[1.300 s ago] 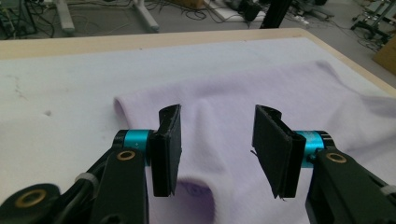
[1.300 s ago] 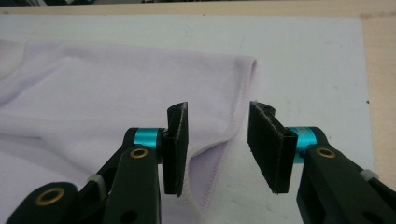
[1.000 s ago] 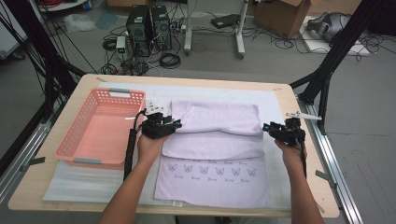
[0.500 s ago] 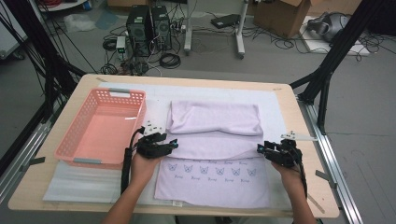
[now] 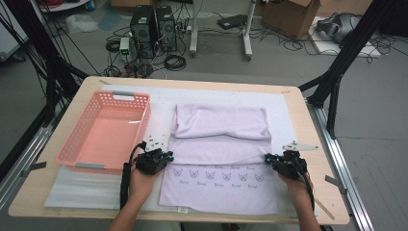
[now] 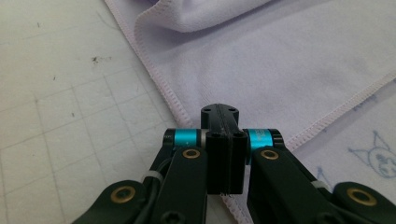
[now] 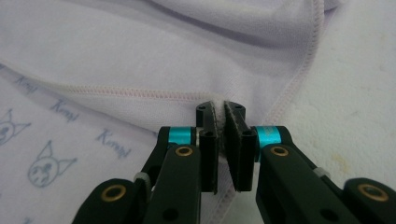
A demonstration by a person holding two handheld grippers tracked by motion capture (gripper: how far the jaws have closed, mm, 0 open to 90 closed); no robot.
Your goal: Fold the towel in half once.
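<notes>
Both grippers, left (image 5: 166, 157) and right (image 5: 270, 160), have just closed, pinching the lilac towel's (image 5: 220, 144) side edges on the white mat (image 5: 288, 115); pink basket (image 5: 103, 132) beside the left gripper, cables (image 5: 168, 57) on the floor beyond.

Left jaws hide the towel (image 6: 289, 70) hem they cover.

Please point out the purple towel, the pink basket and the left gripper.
purple towel (image 5: 219, 149), high view, on its plain middle fold.
pink basket (image 5: 65, 158), high view, on its near left rim.
left gripper (image 5: 166, 157), high view, at its shut jaw tips.
</notes>
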